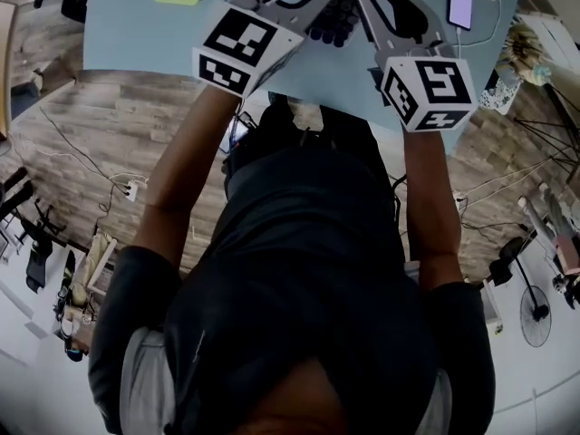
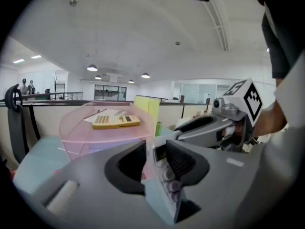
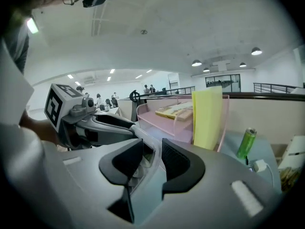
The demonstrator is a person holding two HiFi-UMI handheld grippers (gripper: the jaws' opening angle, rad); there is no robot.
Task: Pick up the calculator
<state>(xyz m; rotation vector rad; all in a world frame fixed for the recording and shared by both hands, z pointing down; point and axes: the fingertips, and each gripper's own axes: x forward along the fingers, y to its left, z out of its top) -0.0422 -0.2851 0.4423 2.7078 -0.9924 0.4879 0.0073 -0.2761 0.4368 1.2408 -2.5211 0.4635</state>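
I have my left gripper (image 2: 156, 151) and my right gripper (image 3: 153, 151) both clamped on the pale grey, slab-shaped plastic calculator (image 2: 167, 180). They come at it from opposite sides, and the slab fills the gap between each pair of jaws. I hold it on my side of the pink wire-mesh tray (image 2: 95, 137), apart from it, so the tray stands beyond it in both gripper views. The calculator has a dark display window towards its far end and rows of small round keys below that. In the head view the keys show as dark rounded bumps between the two grippers.

The head view cuts off the jaw tips and the calculator's far end at its top edge. My own body fills most of the rest of that view. I cannot tell whether the calculator touches the light blue surface (image 1: 136, 34) or is clear of it.

A flat yellow calculator (image 2: 116, 121) lies in the tray on some white papers. A pale yellow upright sheet (image 3: 207, 118) stands against one side of the tray, and a green drink can (image 3: 247, 143) stands near that same side.

The print on the keys of both calculators and the can's label are too blurred to read. The only crisp marks are the black-and-white square patterns on the gripper cubes.
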